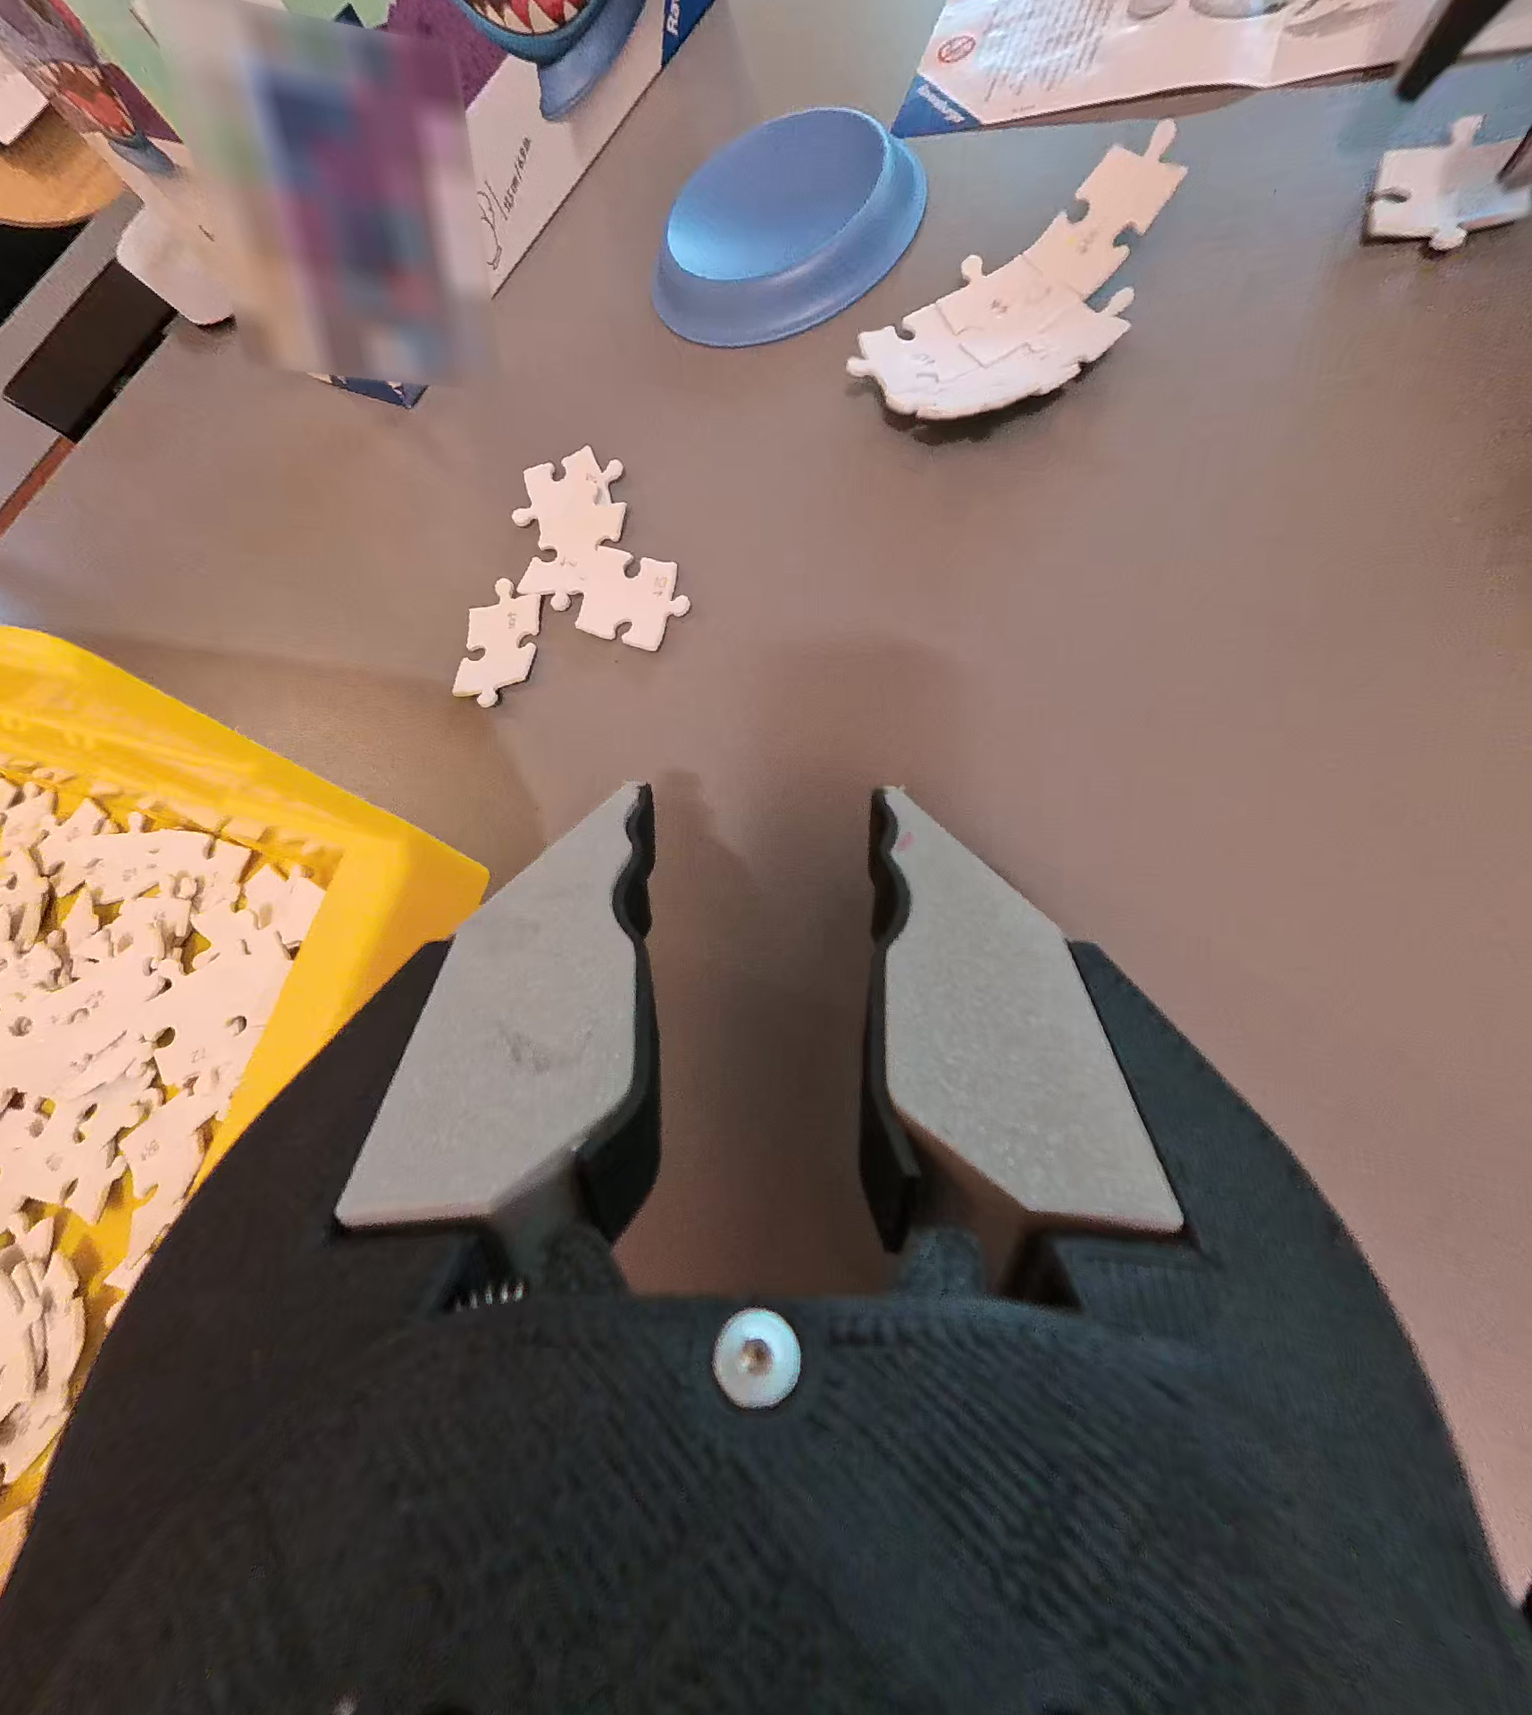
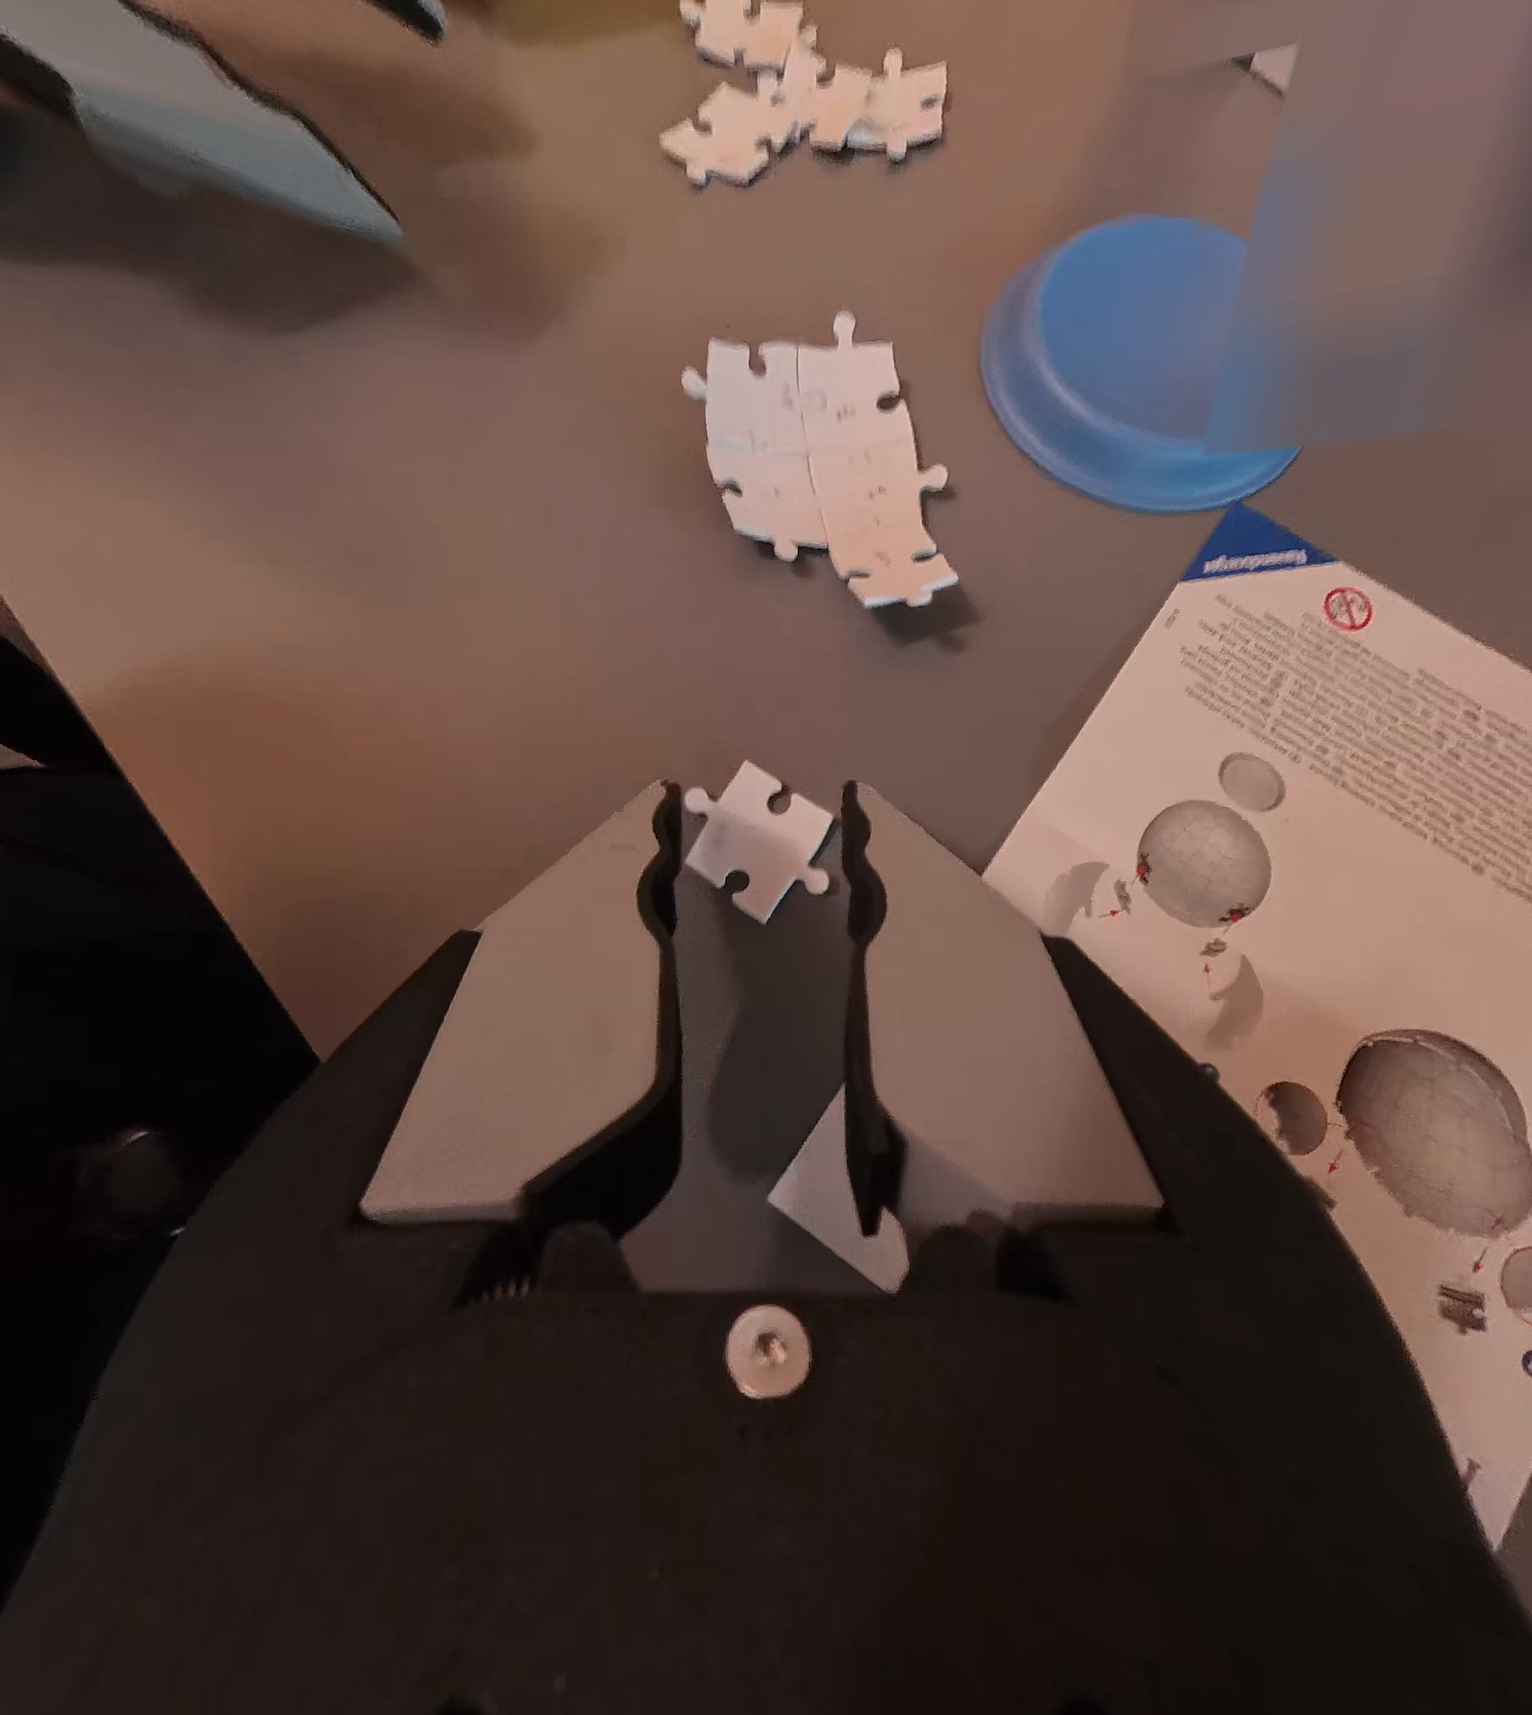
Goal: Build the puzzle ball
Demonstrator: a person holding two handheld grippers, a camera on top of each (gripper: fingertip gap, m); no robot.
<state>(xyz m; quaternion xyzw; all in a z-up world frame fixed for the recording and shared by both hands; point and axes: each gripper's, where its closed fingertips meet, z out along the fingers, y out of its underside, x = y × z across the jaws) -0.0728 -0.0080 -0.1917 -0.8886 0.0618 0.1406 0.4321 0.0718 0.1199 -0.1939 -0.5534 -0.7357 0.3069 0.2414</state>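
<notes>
Between the right gripper's [image 2: 759,798] parted fingertips, one white puzzle piece [image 2: 759,843] — flat on the grey table [image 2: 372,603], ungripped. Farther on, a curved joined section [image 2: 822,459], a blue stand [image 2: 1114,371], loose pieces [image 1: 576,566]. Left gripper [image 1: 760,803] open too (holding nothing), beside the yellow bin [image 1: 391,891] at the table's edge.

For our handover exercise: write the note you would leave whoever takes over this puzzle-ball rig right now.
Left gripper: open, empty, over bare table beside the yellow bin of loose pieces.
Right gripper: open around a single piece; whether it is lying on the table is unclear.
Done: one curved joined section and a small cluster by the blue stand.
Left: nearly all of the ball.
</notes>
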